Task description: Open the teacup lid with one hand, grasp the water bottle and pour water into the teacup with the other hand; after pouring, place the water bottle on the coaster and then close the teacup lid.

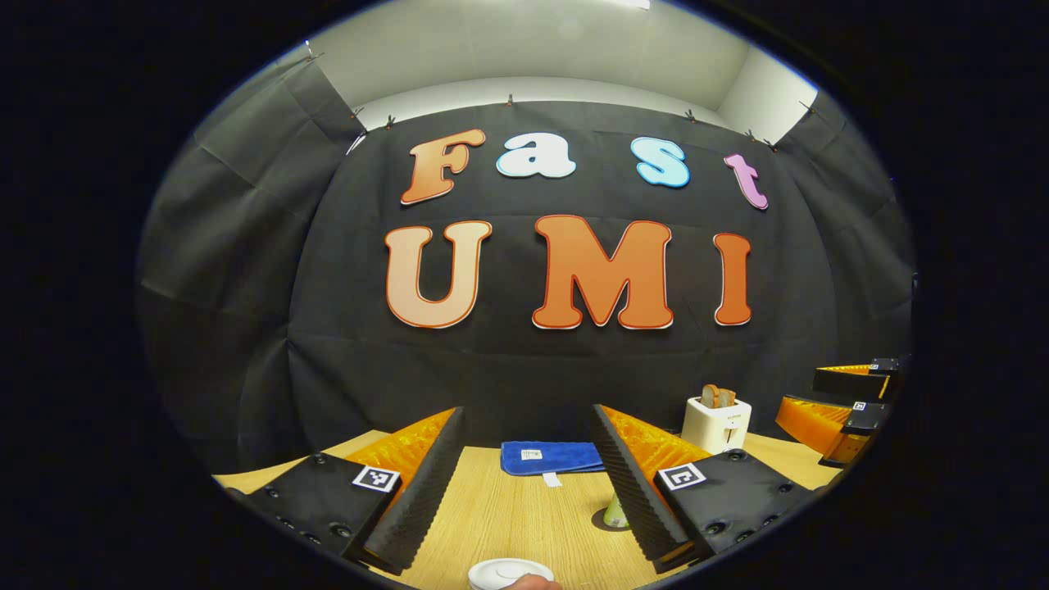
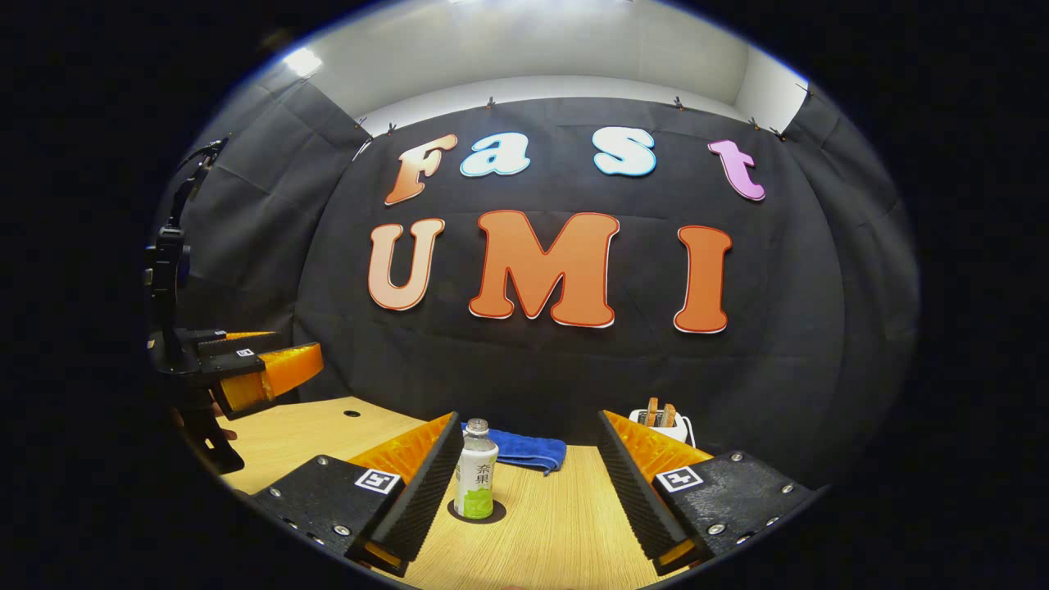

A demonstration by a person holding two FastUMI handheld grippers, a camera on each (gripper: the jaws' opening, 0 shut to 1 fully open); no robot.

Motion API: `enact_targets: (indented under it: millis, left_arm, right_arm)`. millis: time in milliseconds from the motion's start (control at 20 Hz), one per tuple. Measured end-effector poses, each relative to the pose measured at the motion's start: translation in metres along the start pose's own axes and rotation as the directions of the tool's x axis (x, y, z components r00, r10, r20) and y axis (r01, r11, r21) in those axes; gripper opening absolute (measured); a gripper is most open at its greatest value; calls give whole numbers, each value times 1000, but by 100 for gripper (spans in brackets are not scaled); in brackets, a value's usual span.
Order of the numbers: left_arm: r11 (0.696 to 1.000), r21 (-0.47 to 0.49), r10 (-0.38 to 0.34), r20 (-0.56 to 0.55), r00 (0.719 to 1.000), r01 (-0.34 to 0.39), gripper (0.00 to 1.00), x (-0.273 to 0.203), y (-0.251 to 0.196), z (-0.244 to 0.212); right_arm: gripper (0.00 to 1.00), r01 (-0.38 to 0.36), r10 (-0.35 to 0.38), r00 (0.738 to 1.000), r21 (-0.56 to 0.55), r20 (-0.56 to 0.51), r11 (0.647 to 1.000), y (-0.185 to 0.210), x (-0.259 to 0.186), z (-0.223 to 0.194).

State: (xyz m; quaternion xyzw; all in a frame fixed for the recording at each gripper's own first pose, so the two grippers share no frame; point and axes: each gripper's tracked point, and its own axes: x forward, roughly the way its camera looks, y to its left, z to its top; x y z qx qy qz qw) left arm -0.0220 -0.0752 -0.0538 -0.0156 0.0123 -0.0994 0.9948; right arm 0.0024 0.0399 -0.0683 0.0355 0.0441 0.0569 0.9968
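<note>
Wooden worktop (image 2: 557,524) under booth light. Water bottle (image 2: 476,475) upright on a dark coaster (image 2: 479,513), twelve o'clock of the right tool (image 2: 524,483), gaping. Lidded teacup (image 1: 510,574) at six o'clock under the left tool (image 1: 524,483), likewise spread, poised as if for reaching.
</note>
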Motion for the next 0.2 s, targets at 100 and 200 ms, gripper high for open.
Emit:
enact_targets:
  millis: [100,200]
  left_arm:
    - [1000,9,11,-7,1000,-11,95,2,1,-3]
    - [1000,12,19,-9,1000,-19,98,5,3,-1]
  right_arm:
    - [98,-16,16,1000,-9,6,1000,3,1,4]
    - [98,-18,18,1000,-40,-2,999,0,3,7]
